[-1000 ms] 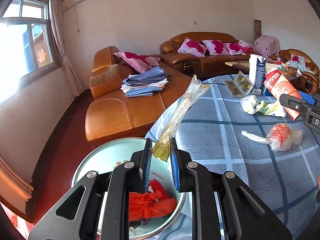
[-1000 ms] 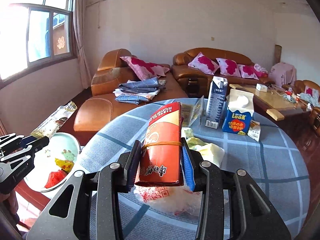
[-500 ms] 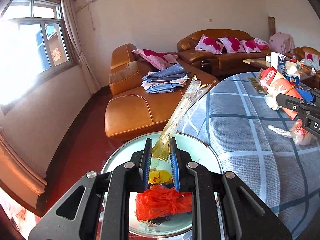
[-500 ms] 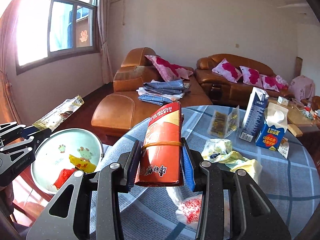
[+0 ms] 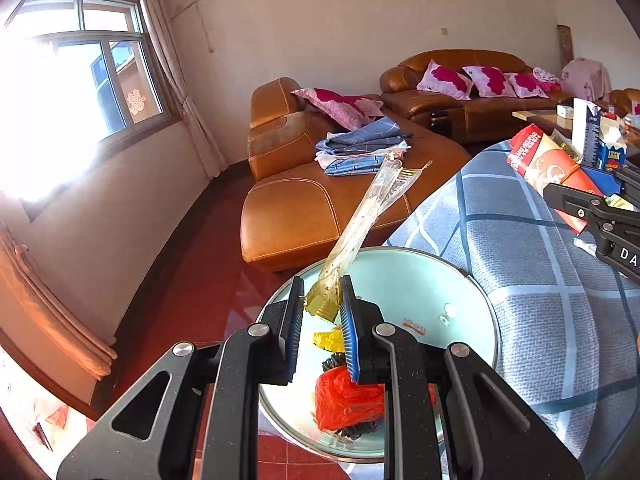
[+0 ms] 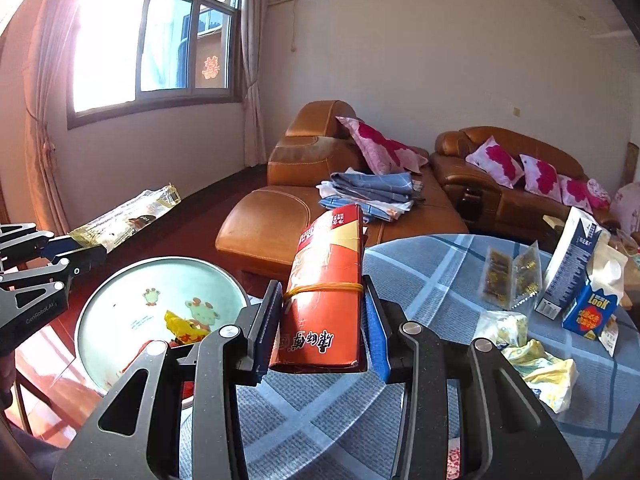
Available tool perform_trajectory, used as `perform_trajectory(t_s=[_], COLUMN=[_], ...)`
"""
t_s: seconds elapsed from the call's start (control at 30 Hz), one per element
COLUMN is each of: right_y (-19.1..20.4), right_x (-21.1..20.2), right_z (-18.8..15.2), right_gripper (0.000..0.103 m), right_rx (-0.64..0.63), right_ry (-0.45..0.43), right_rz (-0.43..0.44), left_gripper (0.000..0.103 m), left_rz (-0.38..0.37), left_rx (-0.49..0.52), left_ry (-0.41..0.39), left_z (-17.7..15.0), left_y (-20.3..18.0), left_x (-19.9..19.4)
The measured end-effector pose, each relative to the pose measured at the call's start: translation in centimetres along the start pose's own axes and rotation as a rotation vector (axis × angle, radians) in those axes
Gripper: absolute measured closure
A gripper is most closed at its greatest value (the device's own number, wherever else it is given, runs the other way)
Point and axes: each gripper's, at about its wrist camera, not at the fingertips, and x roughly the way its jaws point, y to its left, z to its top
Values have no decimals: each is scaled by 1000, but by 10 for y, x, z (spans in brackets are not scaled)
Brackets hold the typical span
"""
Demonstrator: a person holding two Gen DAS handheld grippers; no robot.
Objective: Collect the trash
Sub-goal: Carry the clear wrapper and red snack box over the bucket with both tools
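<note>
The left gripper (image 5: 320, 312) was closed narrowly on the lower end of a long clear wrapper (image 5: 362, 224), which slanted up and away from its fingers. Directly beneath it sat a pale green basin (image 5: 424, 276), just beside the edge of the table (image 5: 532, 280). Inside the basin lay a crumpled red plastic bag (image 5: 346, 400), a yellow scrap (image 5: 326, 339) near it, and something dark and coiled between them that was too hidden to name.

The right gripper (image 6: 322, 320) held a red packet (image 6: 326, 300) upright between its pads, a yellow rubber band around the packet's middle. It hung over the near edge of the checked blue tablecloth, with the basin (image 6: 120, 292) to its left; cartoon figures showed on the basin's floor.

Farther out on the table lay a crumpled yellow-and-white wrapper (image 6: 536, 364), two small gold sachets (image 6: 510, 276), a tall white-and-blue carton (image 6: 568, 268) and a blue carton (image 6: 596, 308) touching it.
</note>
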Motion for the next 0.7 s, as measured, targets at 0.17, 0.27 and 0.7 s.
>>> perform_trajectory(t_s=[0.17, 0.27, 0.7], right_y=[7, 13, 48], right_x=[6, 10, 23], right_z=[5, 5, 8], right_gripper=[64, 64, 64], right_rx=[-18, -35, -166], right_ry=[-4, -3, 3], right_rz=[22, 39, 130], left_gripper=[85, 85, 85], left_rz=[14, 28, 57], left_rx=[-4, -6, 9], left_ry=[7, 7, 24], left_z=[0, 1, -10], left_y=[6, 12, 25], left_x=[0, -2, -7])
